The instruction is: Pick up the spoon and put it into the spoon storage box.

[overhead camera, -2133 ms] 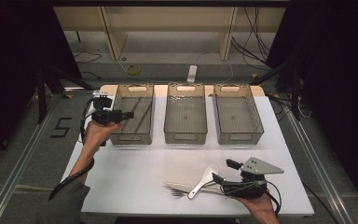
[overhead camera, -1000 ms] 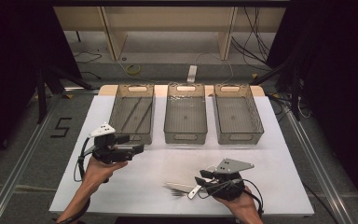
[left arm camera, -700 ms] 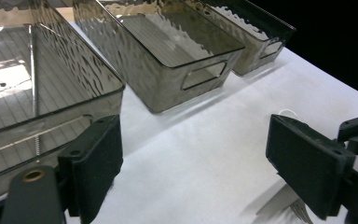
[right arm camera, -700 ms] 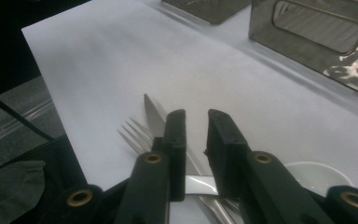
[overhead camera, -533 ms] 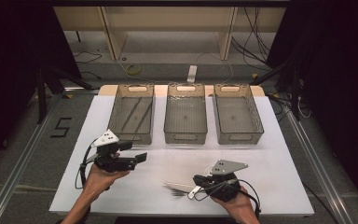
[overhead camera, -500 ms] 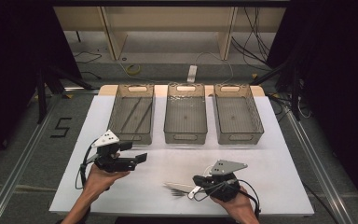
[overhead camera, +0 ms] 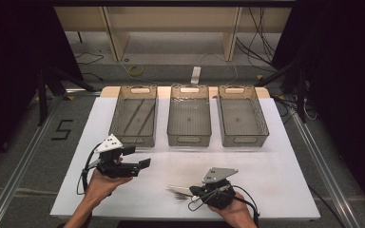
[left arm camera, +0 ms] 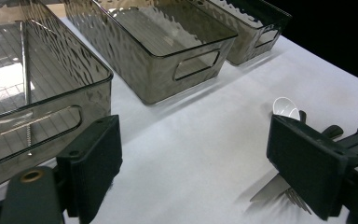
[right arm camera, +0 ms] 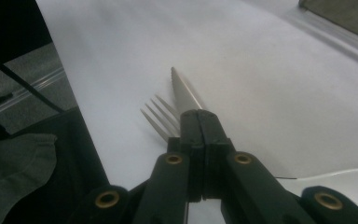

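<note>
A metal knife [right arm camera: 182,90] and a fork [right arm camera: 161,116] lie together on the white table near its front edge, where they form the cutlery bundle [overhead camera: 178,191]. My right gripper [overhead camera: 196,192] is low over them and shut. The knife blade juts out from its closed tips [right arm camera: 199,116], and the fork tines fan out just to their left. A white plastic spoon [right arm camera: 340,179] lies beside the gripper and shows past my left gripper's jaw as the spoon bowl [left arm camera: 286,107]. My left gripper [overhead camera: 138,156] hovers open at the front left with nothing between its jaws.
Three smoky clear bins stand in a row at the back: left bin [overhead camera: 123,134] with thin sticks inside, middle bin [overhead camera: 189,137], right bin [overhead camera: 261,128]. White tabletop [overhead camera: 275,166] stretches between bins and grippers. The table's front edge is close to both hands.
My left gripper came back from the left bin to the front left of the table. My right gripper slid left and down onto the cutlery.
</note>
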A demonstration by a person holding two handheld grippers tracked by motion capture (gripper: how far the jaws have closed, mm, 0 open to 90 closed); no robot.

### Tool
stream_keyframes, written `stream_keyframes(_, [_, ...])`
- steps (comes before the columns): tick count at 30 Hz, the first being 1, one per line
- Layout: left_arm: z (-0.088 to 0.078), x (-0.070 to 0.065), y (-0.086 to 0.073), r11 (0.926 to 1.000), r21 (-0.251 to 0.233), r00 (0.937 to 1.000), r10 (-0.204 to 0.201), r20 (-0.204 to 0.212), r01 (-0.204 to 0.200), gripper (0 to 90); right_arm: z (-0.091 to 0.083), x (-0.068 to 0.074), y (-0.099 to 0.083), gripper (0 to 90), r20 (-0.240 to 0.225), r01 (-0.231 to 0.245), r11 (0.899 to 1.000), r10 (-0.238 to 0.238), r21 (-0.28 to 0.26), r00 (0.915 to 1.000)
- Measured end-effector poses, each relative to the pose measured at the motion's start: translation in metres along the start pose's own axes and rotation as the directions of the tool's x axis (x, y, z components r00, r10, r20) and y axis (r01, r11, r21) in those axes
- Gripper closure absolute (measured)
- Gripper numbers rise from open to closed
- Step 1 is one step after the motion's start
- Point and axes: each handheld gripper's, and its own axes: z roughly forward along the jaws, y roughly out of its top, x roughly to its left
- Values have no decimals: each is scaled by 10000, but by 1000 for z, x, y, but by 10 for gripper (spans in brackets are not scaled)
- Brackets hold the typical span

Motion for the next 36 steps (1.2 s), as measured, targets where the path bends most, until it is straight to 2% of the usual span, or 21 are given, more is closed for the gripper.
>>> stream_keyframes(15, [-3,-2,-1,9997,-196,9998,168,-126,-170,170,15,2,0,900,269,151,9966,-173,808,9995])
stream_keyframes(22, [-2,-2,-2,9996,-93,9996,275,-119,-276,167,23,4,-2,900,284,324,9888,-370,1458,9989])
stream_keyframes(28, [-1,-2,-2,9995,-59,9995,313,-90,-314,167,20,5,-5,900,403,297,9790,-386,2017,9984])
stream_keyframes(29, [-1,-3,-2,9994,-46,9994,342,-105,-342,167,18,4,-5,900,415,411,9763,-510,2123,9978])
stream_keyframes(34, [-1,-3,-2,9991,4,9990,422,-109,-422,167,9,2,-10,900,594,287,9667,-452,2544,9972])
stream_keyframes(36, [-1,-3,-2,9992,-29,9992,399,-101,-399,167,5,1,-11,900,655,153,9666,-332,2558,9973])
